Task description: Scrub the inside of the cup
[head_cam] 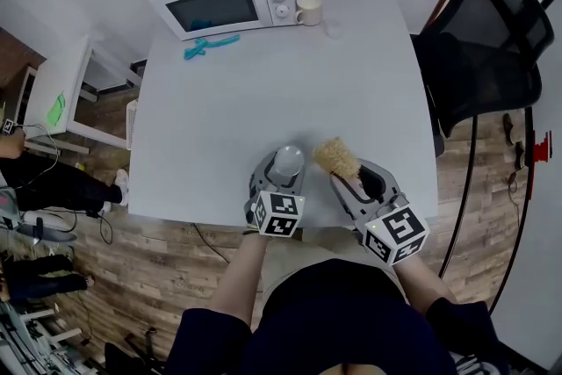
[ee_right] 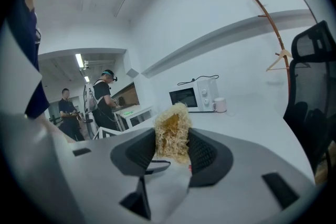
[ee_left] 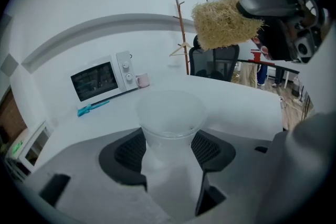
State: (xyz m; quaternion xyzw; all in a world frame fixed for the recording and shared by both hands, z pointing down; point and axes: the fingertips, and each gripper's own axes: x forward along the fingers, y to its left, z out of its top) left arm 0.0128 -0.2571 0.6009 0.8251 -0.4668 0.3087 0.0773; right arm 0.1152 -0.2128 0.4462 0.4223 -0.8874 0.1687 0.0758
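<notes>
In the head view, the left gripper [head_cam: 284,166] and right gripper [head_cam: 354,182] are held side by side over the table's [head_cam: 263,92] near edge. In the left gripper view, the cup [ee_left: 170,115] is clamped between the jaws, with the scrubber [ee_left: 223,22] up to its right. In the right gripper view, the scrubber is pinched between the jaws.
</notes>
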